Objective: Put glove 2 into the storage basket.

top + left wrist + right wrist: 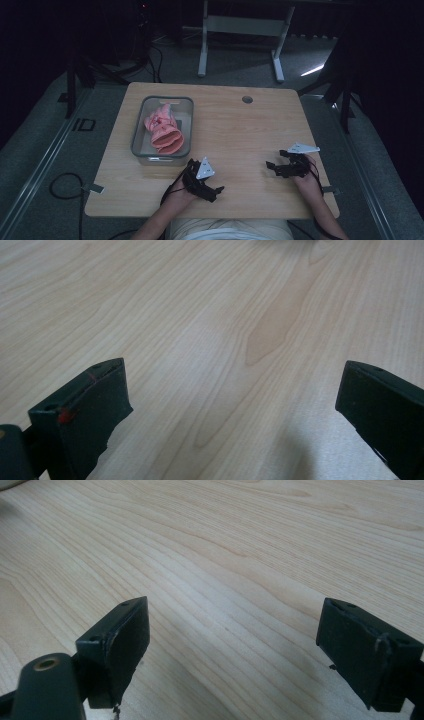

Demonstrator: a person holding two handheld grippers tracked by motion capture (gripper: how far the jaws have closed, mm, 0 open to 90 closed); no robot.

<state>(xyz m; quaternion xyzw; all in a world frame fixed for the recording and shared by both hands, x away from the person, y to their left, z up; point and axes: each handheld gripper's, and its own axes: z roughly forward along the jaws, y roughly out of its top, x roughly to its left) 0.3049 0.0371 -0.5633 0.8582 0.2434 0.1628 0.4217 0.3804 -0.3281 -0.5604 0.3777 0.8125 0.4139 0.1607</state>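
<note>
High view | left tongs (216,191), right tongs (272,167) gaping | bin (145,150) near left.

Left gripper (232,405): jaws wide apart, nothing between them, just bare table (210,315) underneath. Light wood, grain running diagonally, one darker streak mid-frame. Red smear on the left jaw's top edge, possibly paint or wear. Blurred pale edge at the top of frame, can't tell what it is. Faint shadow near the right jaw.

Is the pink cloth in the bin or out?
In: the cloth lies bunched inside the bin; both grippers are away from it.
</note>
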